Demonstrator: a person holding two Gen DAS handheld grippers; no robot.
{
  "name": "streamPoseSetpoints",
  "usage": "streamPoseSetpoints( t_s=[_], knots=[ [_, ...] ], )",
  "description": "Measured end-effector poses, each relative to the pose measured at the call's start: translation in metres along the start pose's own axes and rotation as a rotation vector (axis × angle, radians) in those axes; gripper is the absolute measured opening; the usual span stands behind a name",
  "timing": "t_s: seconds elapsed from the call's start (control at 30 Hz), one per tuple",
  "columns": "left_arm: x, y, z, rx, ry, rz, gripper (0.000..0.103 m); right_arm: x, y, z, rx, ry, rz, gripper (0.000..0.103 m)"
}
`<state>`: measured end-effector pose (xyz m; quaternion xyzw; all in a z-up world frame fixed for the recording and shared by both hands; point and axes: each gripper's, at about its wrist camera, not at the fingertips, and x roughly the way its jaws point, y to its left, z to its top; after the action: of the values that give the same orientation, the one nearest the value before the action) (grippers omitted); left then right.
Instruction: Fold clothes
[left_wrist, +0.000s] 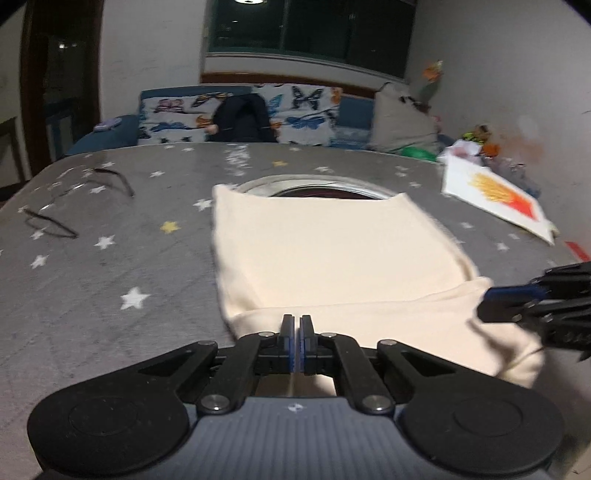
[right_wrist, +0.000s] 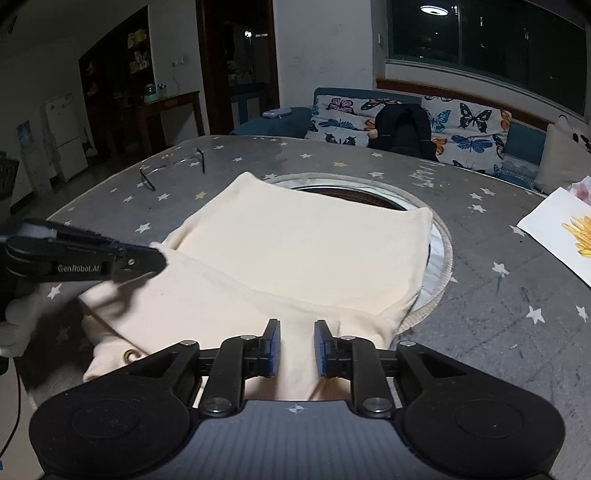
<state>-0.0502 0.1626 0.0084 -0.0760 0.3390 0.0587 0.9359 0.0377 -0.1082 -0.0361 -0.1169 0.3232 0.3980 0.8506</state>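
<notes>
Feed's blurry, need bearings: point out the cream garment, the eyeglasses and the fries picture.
cream garment (right_wrist: 306, 243), right wrist view, middle of folded top layer
eyeglasses (right_wrist: 173, 166), right wrist view, frame
fries picture (left_wrist: 491, 192), left wrist view, printed fries

Cream garment (right_wrist: 295, 258) folded on starry table (right_wrist: 498, 295), right gripper (right_wrist: 297, 347) parted — over its near edge

One cream garment (right_wrist: 306, 254), two tools, one pair of glasses (right_wrist: 173, 166), one printed sheet (left_wrist: 495, 199), one black backpack (right_wrist: 402, 131).

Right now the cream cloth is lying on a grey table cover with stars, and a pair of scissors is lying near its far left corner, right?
Not scissors. The right wrist view shows thin-framed glasses lying there. The cream cloth does lie on the grey star-patterned table cover.
</notes>
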Motion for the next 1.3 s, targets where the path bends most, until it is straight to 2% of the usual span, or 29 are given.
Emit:
streamPoseSetpoints(
  t_s=[0.23,0.43,0.53,0.63,0.77,0.87,1.0,1.1,1.13,1.2,1.23,1.27,1.3],
  knots=[
    [0.002,0.013,0.0,-0.031,0.004,0.021,0.001,0.016,-0.006,-0.003,-0.009,0.003,-0.01,0.028],
    [-0.011,0.001,0.002,0.024,-0.022,0.02,0.002,0.0,0.005,-0.002,-0.064,-0.017,-0.01,0.041],
    [-0.023,-0.01,0.002,0.064,-0.048,0.003,0.002,-0.004,0.013,-0.007,-0.111,-0.005,-0.013,0.042],
    [-0.027,-0.022,-0.005,0.108,-0.038,-0.029,0.003,-0.011,0.018,-0.011,-0.135,-0.017,-0.015,0.046],
    [-0.015,-0.027,-0.016,0.132,0.004,-0.014,0.004,-0.012,0.021,-0.019,-0.158,-0.005,-0.019,0.047],
    [-0.021,-0.027,-0.016,0.134,-0.004,-0.006,0.004,-0.01,0.024,-0.026,-0.183,0.009,-0.038,0.049],
    [-0.036,-0.027,-0.017,0.146,-0.017,-0.001,0.005,-0.029,0.024,-0.025,-0.195,-0.021,-0.037,0.05],
    [-0.042,-0.028,-0.021,0.141,-0.013,-0.001,0.013,-0.038,0.022,-0.027,-0.201,-0.024,-0.045,0.051],
    [-0.044,-0.028,-0.022,0.139,-0.011,-0.001,0.019,-0.04,0.021,-0.028,-0.191,-0.021,-0.043,0.055],
    [-0.049,-0.029,-0.024,0.136,-0.009,-0.001,0.022,-0.044,0.019,-0.031,-0.17,-0.017,-0.04,0.058],
    [-0.051,-0.029,-0.025,0.134,-0.007,-0.001,0.026,-0.046,0.018,-0.032,-0.162,-0.017,-0.041,0.059],
    [-0.053,-0.03,-0.026,0.133,-0.006,-0.001,0.034,-0.047,0.018,-0.034,-0.154,-0.015,-0.041,0.06],
    [-0.055,-0.03,-0.027,0.131,-0.004,-0.001,0.037,-0.048,0.018,-0.036,-0.146,-0.013,-0.04,0.061]
  ],
)
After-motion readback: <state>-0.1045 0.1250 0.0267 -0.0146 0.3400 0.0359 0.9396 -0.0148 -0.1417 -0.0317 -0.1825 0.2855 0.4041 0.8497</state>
